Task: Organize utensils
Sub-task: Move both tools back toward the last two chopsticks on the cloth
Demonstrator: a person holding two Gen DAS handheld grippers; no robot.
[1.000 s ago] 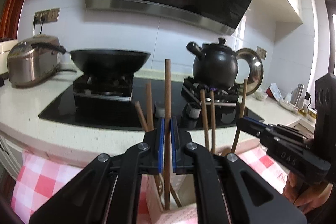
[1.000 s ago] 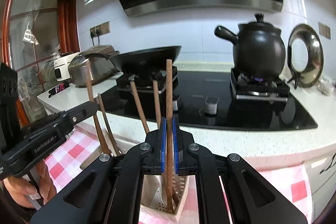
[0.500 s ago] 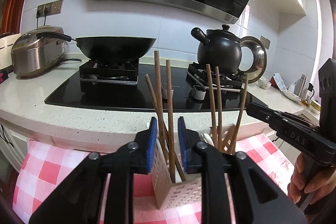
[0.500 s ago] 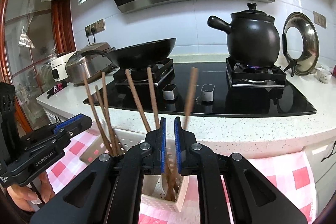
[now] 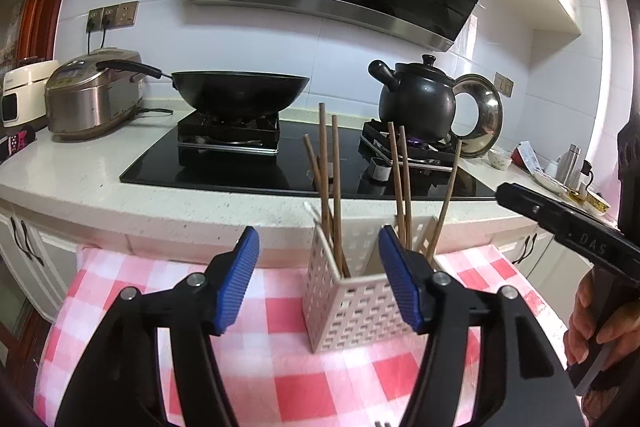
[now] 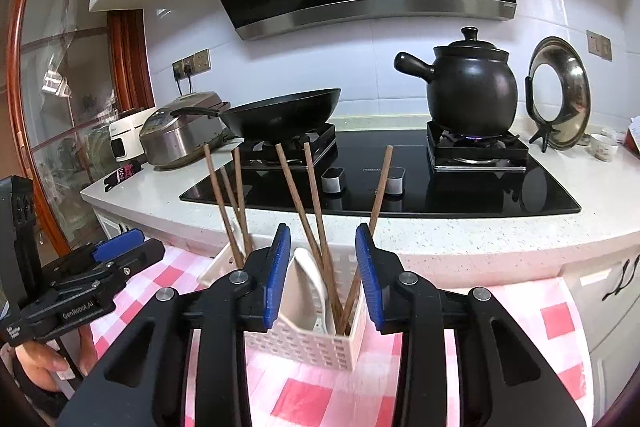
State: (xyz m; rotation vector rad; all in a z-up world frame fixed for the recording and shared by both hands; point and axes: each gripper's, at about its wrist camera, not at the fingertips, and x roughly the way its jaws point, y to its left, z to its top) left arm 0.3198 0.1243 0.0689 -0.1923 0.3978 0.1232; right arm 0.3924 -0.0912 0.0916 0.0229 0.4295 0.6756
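A home kitchen: a pale stone counter [image 5: 100, 179] with a black glass hob [image 6: 400, 203], a dark range hood overhead, white tiled wall behind. In front of the counter stands the tabletop [image 5: 280, 379], covered in a pink-and-white checked cloth.

The left tongs [image 5: 318, 281] have their blue pads standing wide and are opening further; nothing is between them, and the holder lies just beyond. The right tongs [image 6: 322, 277] are narrower, also opening, and grip nothing; seen through their gap are chopsticks and a white spoon, free of the pads.

The white perforated holder [image 5: 360, 311] sits on the cloth, near the counter's edge. Wooden chopsticks [image 5: 336, 187] lean in it, in separate compartments, tips down and ends fanned out. A white spoon [image 6: 310, 279] rests in the compartment nearest the right tongs.

The chopsticks look light, stiff and thin, with a fairly smooth surface; likely they will swivel if pinched off-centre, so a hold on the upper part, where each stands clear of its neighbours, seems best. The holder looks like light plastic and may tip or slide on the cloth if a stick is dragged sideways.

Further out: a black wok [image 5: 240, 95], a black clay pot [image 6: 472, 87] over a lit flame, a steel lid [image 6: 560, 91] on a stand, and a rice cooker [image 5: 92, 95].
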